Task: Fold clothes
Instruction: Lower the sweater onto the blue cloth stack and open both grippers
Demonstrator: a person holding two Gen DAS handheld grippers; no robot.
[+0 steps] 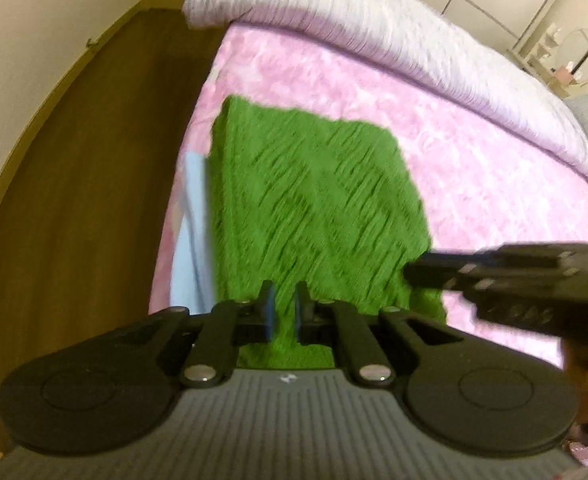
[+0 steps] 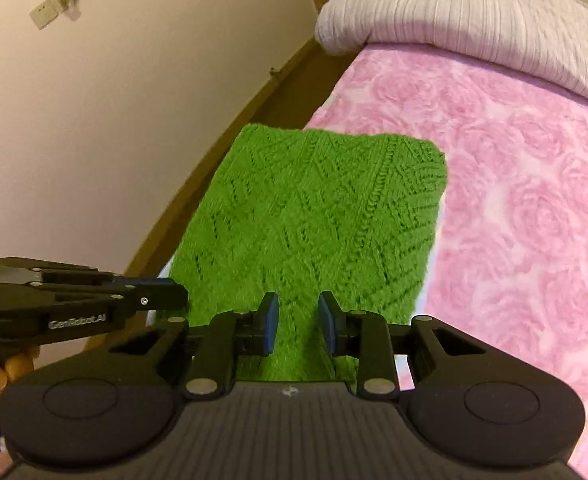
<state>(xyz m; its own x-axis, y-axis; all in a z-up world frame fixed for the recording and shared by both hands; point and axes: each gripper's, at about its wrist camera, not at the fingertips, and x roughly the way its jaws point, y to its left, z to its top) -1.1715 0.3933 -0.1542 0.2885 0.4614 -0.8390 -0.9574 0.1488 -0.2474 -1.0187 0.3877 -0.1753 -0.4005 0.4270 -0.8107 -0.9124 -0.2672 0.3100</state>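
Note:
A green knitted garment [image 1: 314, 208] [image 2: 314, 220] lies folded into a rough rectangle on the pink rose-patterned bedspread [image 1: 494, 184] [image 2: 526, 208], close to the bed's left edge. My left gripper [image 1: 283, 312] hovers over its near edge, its blue pads slightly apart with green knit showing between them. My right gripper [image 2: 297, 314] is also above the near edge, open wider, nothing clamped. Each gripper shows in the other's view: the right gripper [image 1: 426, 268] at the garment's right side, the left gripper [image 2: 165, 292] at its left side. The left wrist view is motion-blurred.
A rumpled white duvet [image 1: 374, 28] [image 2: 474, 12] lies across the far end of the bed. A light blue cloth [image 1: 191, 220] hangs at the bed's left edge. Dark wooden floor [image 1: 93, 200] and a cream wall [image 2: 113, 100] run along the left.

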